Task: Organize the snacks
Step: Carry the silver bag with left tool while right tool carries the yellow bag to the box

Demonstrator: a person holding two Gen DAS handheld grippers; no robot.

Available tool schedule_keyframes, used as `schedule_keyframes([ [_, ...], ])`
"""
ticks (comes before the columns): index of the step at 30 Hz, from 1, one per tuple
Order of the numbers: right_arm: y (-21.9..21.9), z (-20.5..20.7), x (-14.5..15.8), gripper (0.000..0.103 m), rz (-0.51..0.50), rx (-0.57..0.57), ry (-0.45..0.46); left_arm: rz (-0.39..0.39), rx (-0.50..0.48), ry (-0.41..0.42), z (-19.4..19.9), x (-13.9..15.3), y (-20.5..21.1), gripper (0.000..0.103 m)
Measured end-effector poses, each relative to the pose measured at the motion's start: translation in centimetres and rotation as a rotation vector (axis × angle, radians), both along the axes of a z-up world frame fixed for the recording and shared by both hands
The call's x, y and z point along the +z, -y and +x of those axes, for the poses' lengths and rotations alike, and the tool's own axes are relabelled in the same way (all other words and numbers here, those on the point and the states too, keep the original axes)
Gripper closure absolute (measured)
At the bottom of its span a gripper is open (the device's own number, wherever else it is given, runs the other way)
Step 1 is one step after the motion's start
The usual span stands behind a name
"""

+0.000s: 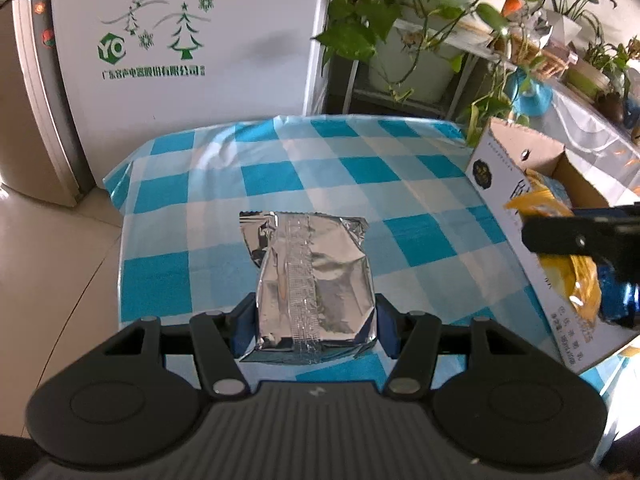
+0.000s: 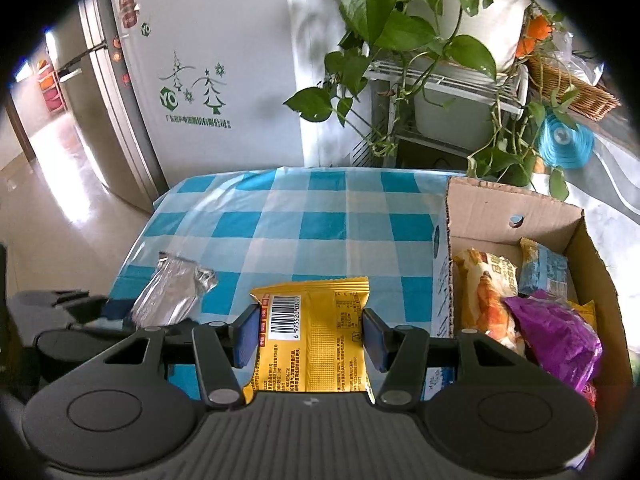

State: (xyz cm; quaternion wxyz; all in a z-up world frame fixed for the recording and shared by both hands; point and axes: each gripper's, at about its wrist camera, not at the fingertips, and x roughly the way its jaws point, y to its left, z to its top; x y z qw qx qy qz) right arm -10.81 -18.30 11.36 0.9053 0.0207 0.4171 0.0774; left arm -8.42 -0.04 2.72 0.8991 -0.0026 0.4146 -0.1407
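Note:
My left gripper [image 1: 316, 330] is shut on a silver foil snack packet [image 1: 314, 280], held above the blue-and-white checked tablecloth [image 1: 320, 160]. In the right wrist view that silver foil snack packet [image 2: 172, 292] shows at the lower left, in the left gripper [image 2: 120, 312]. My right gripper [image 2: 310, 338] is shut on a yellow snack packet [image 2: 316, 336], barcode side up, just left of the cardboard box [image 2: 500, 208]. The left wrist view catches the yellow snack packet [image 1: 576, 280] and the right gripper [image 1: 580, 260] against the cardboard box [image 1: 516, 148] at the right edge.
The box holds several packets: a croissant one [image 2: 486, 292], a blue one [image 2: 544, 268], a purple one [image 2: 556, 332]. A white fridge [image 1: 180, 40] stands behind the table, and potted plants [image 2: 400, 40] on a rack at the back right. Tiled floor [image 1: 48, 260] lies to the left.

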Motion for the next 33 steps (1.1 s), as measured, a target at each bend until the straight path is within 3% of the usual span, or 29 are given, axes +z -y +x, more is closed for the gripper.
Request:
schedule_keyframes([
  [4, 0.7, -0.3, 0.8, 0.043, 0.018, -0.023, 0.029, -0.048, 0.023, 0.019, -0.7, 1.2, -0.2, 0.045],
  [9, 2.1, -0.8, 2.7, 0.043, 0.06, -0.055, 0.093, -0.051, 0.024, 0.068, -1.1, 3.1, 0.6, 0.045],
  [19, 8.7, -2.3, 6.6, 0.043, 0.125, -0.186, 0.229, -0.104, -0.066, 0.136, -1.5, 7.3, 6.0, 0.045],
  [33, 15.9, -2.5, 6.7, 0.043, 0.175, -0.364, 0.234, -0.156, -0.179, 0.162, -0.2, 10.7, 15.0, 0.045],
])
